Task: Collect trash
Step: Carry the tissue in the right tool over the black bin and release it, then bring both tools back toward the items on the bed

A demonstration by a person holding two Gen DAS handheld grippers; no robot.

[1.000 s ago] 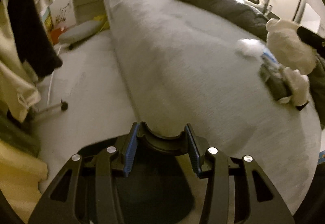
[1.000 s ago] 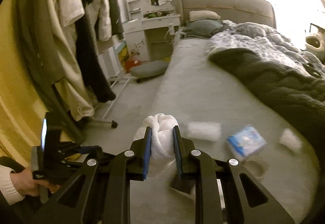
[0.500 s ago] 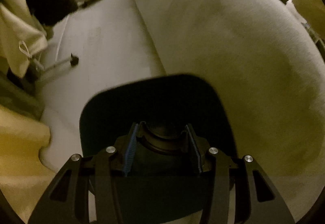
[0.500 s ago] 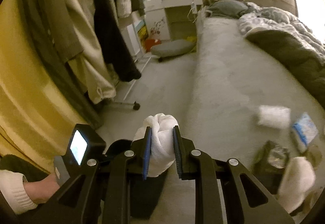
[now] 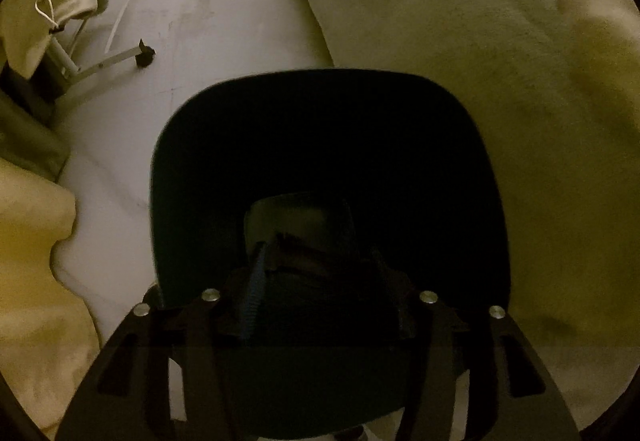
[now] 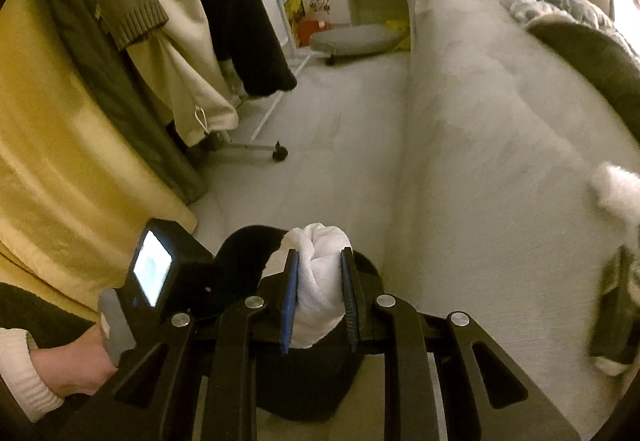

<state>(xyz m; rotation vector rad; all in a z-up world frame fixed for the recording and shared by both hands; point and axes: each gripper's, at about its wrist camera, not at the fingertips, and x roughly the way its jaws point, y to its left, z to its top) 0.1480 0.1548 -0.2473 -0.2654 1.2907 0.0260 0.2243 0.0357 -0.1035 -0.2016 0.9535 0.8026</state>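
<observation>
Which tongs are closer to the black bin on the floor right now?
Left. The left tongs reach down inside the black bin; the right tongs, gripping a white tissue, hang just above its rim.

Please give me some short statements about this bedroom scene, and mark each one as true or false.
1. The right hand-held gripper is shut on a white tissue wad. True.
2. The black bin stands on the bed. False: it stands on the floor beside the bed.
3. Clothes hang at the left. True.
4. The bin is red. False: it is black.
</observation>
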